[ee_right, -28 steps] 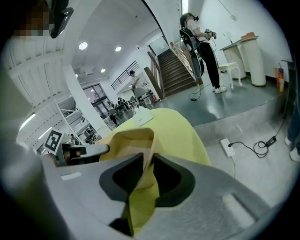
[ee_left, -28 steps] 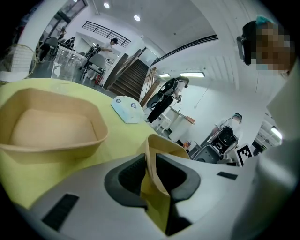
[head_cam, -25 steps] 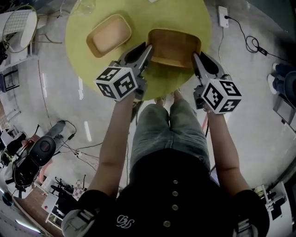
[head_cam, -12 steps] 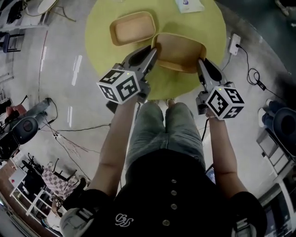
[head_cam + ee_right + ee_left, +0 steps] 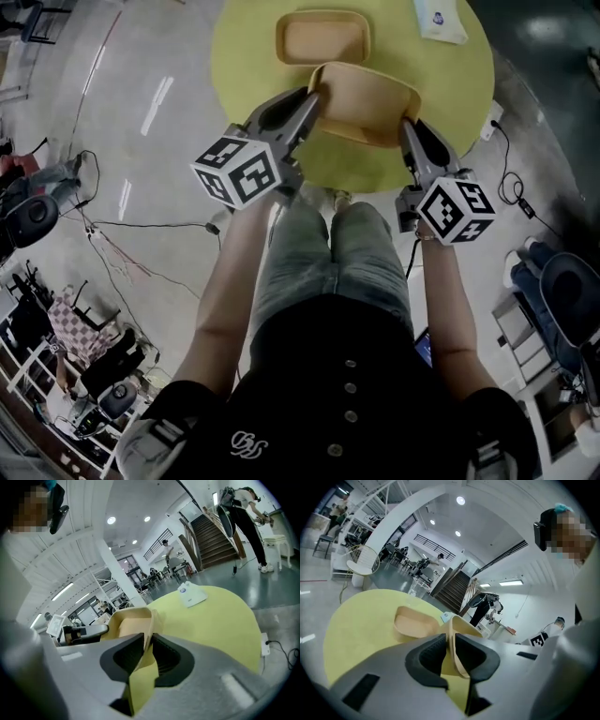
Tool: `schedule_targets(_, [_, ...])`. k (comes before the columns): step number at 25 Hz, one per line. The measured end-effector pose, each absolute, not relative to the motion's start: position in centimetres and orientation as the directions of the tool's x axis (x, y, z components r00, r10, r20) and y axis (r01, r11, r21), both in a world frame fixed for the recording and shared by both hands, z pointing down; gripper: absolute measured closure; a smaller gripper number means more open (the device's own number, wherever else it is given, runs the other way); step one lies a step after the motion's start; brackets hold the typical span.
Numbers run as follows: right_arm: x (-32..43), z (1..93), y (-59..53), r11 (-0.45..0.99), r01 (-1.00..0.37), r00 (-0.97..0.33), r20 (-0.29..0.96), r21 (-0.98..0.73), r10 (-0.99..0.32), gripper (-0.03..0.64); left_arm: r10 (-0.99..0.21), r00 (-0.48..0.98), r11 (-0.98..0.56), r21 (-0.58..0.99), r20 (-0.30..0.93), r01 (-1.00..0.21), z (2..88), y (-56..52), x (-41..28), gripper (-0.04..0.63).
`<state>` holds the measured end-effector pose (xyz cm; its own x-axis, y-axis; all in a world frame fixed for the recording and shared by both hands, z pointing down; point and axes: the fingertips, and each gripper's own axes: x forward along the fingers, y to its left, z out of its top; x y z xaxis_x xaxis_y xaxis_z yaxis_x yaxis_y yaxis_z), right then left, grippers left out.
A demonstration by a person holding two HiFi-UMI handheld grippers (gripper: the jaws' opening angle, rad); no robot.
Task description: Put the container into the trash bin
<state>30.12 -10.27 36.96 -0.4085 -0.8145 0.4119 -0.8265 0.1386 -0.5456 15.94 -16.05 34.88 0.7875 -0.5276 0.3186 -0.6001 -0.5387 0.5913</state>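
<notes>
The container (image 5: 364,97), a shallow tan tray, hangs between the two grippers over the near edge of the round yellow table (image 5: 246,66). It appears to be lifted clear of the tabletop. The left gripper (image 5: 310,97) has its jaws narrowed onto the tray's left rim, with the thin wall pinched between the pads. The right gripper (image 5: 409,126) clamps the opposite rim in the same way. Gripping both ends likely keeps the light, flexible tray level and stops it from folding. A second tray (image 5: 323,38) rests near the table's far edge, and a white packet (image 5: 441,19) lies by the far right edge. No trash bin shows in any view, so carrying the tray to it is judged the remaining step.
</notes>
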Motion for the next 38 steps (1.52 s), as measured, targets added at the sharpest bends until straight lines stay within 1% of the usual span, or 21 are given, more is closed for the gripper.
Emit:
schedule_targets(3, [26.6,36.7,-10.7,0.187,-0.821,-0.451,0.412,-0.539,-0.792,0.560,-0.568,0.763,-0.511,0.595,0.309,-0.621,34.5,-15.8,12.1,0.528])
schedule_targets(8, [22.7,36.6,-10.7,0.248,-0.811,-0.502,0.412,-0.530,-0.761,0.560,-0.625,0.730,-0.468,0.615,0.278,-0.635,33.5,-14.4,8.0,0.528])
schedule_targets(13, [15.6,36.7,-11.5,0.310,-0.792,-0.561,0.426,-0.526,-0.710,0.560,-0.696,0.672,-0.415,0.622,0.252,-0.664,32.8,-14.1,0.7,0.528])
schedule_targets(17, [10.9,36.8,-11.3,0.360,-0.769,-0.606,0.422,-0.529,-0.674,0.559,-0.730,0.638,-0.388,0.621,0.245,-0.681,32.8,-12.9,-4.1,0.528])
schedule_targets(21, [7.8,36.5,-10.8,0.404,-0.752,-0.637,0.419,-0.520,-0.647,0.560,-0.752,0.612,-0.365,0.619,0.245,-0.696,33.0,-11.2,-7.3,0.528])
schedule_targets(25, [3.9,36.9,-9.8,0.448,-0.732,-0.672,0.433,-0.513,-0.601,0.560,-0.777,0.574,-0.318,0.628,0.257,-0.711,33.8,-9.0,-11.3,0.528])
schedule_targets(32, [-3.3,39.5,-6.3,0.483,-0.703,-0.710,0.480,-0.522,-0.516,0.555,-0.804,0.513,-0.216,0.658,0.299,-0.722,36.9,-3.8,-18.1,0.528])
schedule_targets(38, [-7.8,43.7,-3.6,0.486,-0.689,-0.724,0.534,-0.537,-0.437,0.525,-0.809,0.472,-0.121,0.685,0.352,-0.718,41.2,-0.3,-22.1,0.528])
